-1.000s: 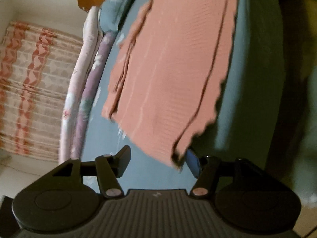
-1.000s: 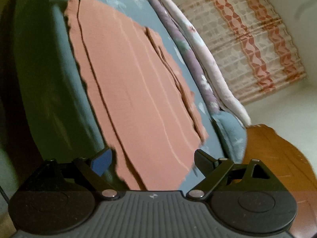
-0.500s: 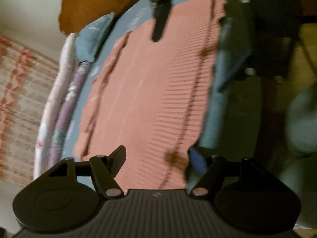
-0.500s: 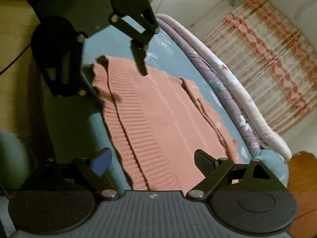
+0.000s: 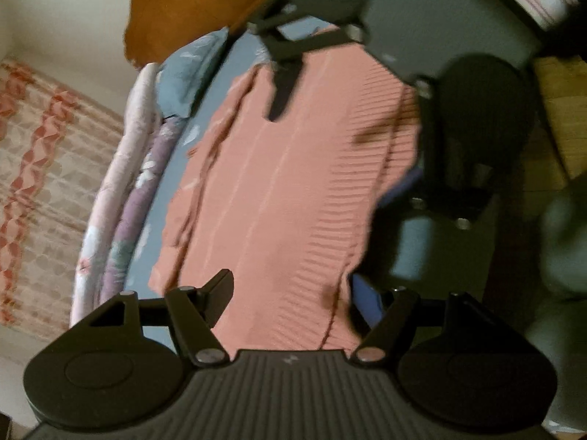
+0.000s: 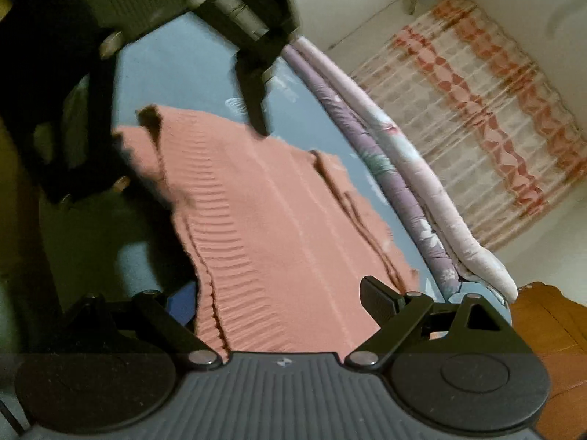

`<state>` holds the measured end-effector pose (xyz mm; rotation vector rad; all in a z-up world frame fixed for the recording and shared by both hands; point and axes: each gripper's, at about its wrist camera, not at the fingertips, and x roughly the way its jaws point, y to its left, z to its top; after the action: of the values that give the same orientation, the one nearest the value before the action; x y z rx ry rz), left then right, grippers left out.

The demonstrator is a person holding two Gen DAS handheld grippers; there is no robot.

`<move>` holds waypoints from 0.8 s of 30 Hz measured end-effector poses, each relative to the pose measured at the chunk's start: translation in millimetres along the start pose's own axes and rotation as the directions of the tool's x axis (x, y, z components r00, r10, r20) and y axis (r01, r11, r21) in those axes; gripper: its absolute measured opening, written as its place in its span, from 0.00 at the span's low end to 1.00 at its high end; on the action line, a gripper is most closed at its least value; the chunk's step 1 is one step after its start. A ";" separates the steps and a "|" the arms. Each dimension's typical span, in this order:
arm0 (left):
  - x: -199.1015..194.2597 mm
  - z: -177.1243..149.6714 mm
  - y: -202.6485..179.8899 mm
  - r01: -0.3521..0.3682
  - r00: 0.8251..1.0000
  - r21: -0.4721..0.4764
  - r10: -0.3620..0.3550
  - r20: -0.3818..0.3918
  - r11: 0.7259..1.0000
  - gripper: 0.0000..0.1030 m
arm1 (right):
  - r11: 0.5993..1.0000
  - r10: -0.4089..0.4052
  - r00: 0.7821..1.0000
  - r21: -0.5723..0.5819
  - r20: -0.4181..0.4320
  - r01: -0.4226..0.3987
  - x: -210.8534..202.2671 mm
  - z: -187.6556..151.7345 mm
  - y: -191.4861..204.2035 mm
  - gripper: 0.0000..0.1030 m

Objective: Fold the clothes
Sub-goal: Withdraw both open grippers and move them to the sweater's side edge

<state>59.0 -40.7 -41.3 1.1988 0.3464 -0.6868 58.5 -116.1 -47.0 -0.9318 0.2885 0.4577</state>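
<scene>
Between my left tool's (image 5: 290,289) fingers at the bottom of the left wrist view lies the near end of the salmon-pink ribbed knit garment (image 5: 279,190); its jaws have just been opening and stand apart, pressing nothing. My right tool (image 6: 282,293) is likewise spread over the opposite end, gripping nothing. That garment rests flat on the blue-grey floral bed sheet (image 6: 176,62), its long axis running from one tool up the frame to the other, ribbed hem along the bed's edge. Both tools face each other, equally near their ends, so I judge an end-to-end fold comes next. Beyond, at upper right, hangs the red-and-cream patterned curtain (image 6: 477,117).
</scene>
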 end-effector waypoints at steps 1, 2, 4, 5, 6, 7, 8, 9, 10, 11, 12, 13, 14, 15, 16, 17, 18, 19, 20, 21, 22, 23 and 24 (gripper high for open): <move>1.8 0.9 -1.9 0.003 1.000 0.004 -0.003 0.004 1.000 0.70 | 1.000 -0.008 1.000 0.017 0.007 0.008 -2.6 1.4 -3.6 0.91; 5.9 2.5 -3.3 0.001 1.000 0.012 -0.001 0.007 1.000 0.70 | 1.000 -0.015 1.000 0.019 0.011 0.015 -3.9 2.5 -5.0 0.91; 14.8 5.6 -4.9 -0.010 1.000 0.020 0.010 0.013 1.000 0.70 | 0.999 -0.029 0.999 0.022 0.019 0.029 -6.5 4.5 -7.6 0.92; 18.6 6.1 -4.3 -0.023 1.000 0.016 0.023 0.011 1.000 0.70 | 0.999 -0.026 1.000 0.020 0.017 0.026 -4.7 3.2 -8.0 0.92; 22.3 6.6 -3.7 -0.035 0.999 0.012 0.035 0.008 0.999 0.70 | 1.000 -0.016 1.000 0.024 0.009 0.016 -3.9 1.2 -7.7 0.92; 25.7 6.7 -3.0 -0.046 0.999 0.008 0.046 0.004 0.999 0.70 | 1.000 -0.007 1.000 0.028 0.001 0.007 -3.1 -0.9 -7.3 0.92; 27.6 5.6 -1.8 -0.049 0.999 0.002 0.049 0.000 0.999 0.70 | 1.000 -0.009 1.000 0.020 -0.018 0.010 -1.6 -5.8 -4.9 0.92; 28.8 4.3 -0.9 -0.046 0.999 -0.004 0.046 -0.005 0.999 0.71 | 1.000 -0.012 0.999 0.011 -0.036 0.012 -0.1 -10.6 -2.6 0.92; 29.2 2.9 -1.1 -0.046 0.999 -0.006 0.046 -0.008 0.999 0.71 | 1.000 -0.015 0.998 0.003 -0.054 0.015 1.3 -15.5 -0.2 0.92; 29.0 1.0 -1.8 -0.049 0.999 -0.003 0.049 -0.011 0.999 0.71 | 0.999 -0.036 0.998 0.001 -0.053 0.036 2.3 -19.5 -0.8 0.94; 28.5 0.3 -2.5 -0.051 0.999 -0.001 0.051 -0.011 0.999 0.71 | 0.999 -0.046 0.997 0.015 -0.058 0.047 1.4 -22.8 -3.6 0.94; 28.3 0.2 -2.7 -0.053 0.999 0.000 0.053 -0.012 0.999 0.71 | 0.998 -0.042 0.997 0.038 -0.070 0.045 3.3 -22.1 -6.9 0.95; 29.4 1.9 -1.9 -0.052 0.999 -0.005 0.052 -0.012 0.999 0.71 | 0.997 -0.039 0.996 0.060 -0.083 0.044 5.1 -21.3 -10.3 0.95; 30.6 4.3 -1.4 -0.051 0.999 -0.007 0.051 -0.009 0.999 0.70 | 0.996 -0.047 0.995 0.068 -0.087 0.053 8.3 -18.1 -10.7 0.95; 31.7 6.2 -1.2 -0.051 0.999 -0.009 0.051 -0.007 0.999 0.70 | 0.997 -0.059 0.995 0.051 -0.085 0.063 10.8 -16.1 -7.7 0.95; 32.5 6.9 -1.8 -0.053 0.999 -0.006 0.053 -0.005 0.999 0.70 | 0.997 -0.070 0.994 0.034 -0.084 0.073 13.2 -14.2 -4.7 0.95; 33.3 7.6 -2.3 -0.055 0.998 -0.003 0.055 -0.003 0.998 0.71 | 0.996 -0.083 0.993 0.012 -0.080 0.084 12.9 -17.8 -2.9 0.95; 33.7 7.7 -2.8 -0.057 0.998 -0.002 0.057 -0.001 0.998 0.71 | 0.995 -0.096 0.993 -0.010 -0.075 0.095 12.6 -21.4 -1.0 0.96; 32.6 5.7 -2.7 -0.058 0.998 -0.004 0.058 -0.002 0.998 0.71 | 0.994 -0.108 0.992 -0.032 -0.071 0.106 12.2 -25.0 0.8 0.96; 31.8 2.8 -2.6 -0.063 0.998 -0.006 0.063 -0.006 0.998 0.71 | 0.992 -0.123 0.989 -0.047 -0.082 0.120 9.8 -30.7 -2.5 0.96; 30.9 -0.3 -2.3 -0.067 0.998 -0.007 0.067 -0.012 0.998 0.71 | 0.989 -0.143 0.985 -0.062 -0.101 0.137 6.9 -38.0 -6.4 0.96; 30.2 -4.0 -1.5 -0.072 0.997 -0.010 0.072 -0.021 0.997 0.71 | 0.985 -0.165 0.978 -0.079 -0.125 0.156 4.9 -46.8 -10.3 0.97; 29.6 -7.6 -0.8 -0.078 0.997 -0.011 0.078 -0.029 0.997 0.71 | 0.980 -0.188 0.971 -0.093 -0.151 0.175 2.9 -57.2 -16.0 0.98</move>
<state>81.5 -42.7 -61.9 1.2055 0.3255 -0.5995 66.5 -170.6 -69.6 -1.0645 0.3285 0.2275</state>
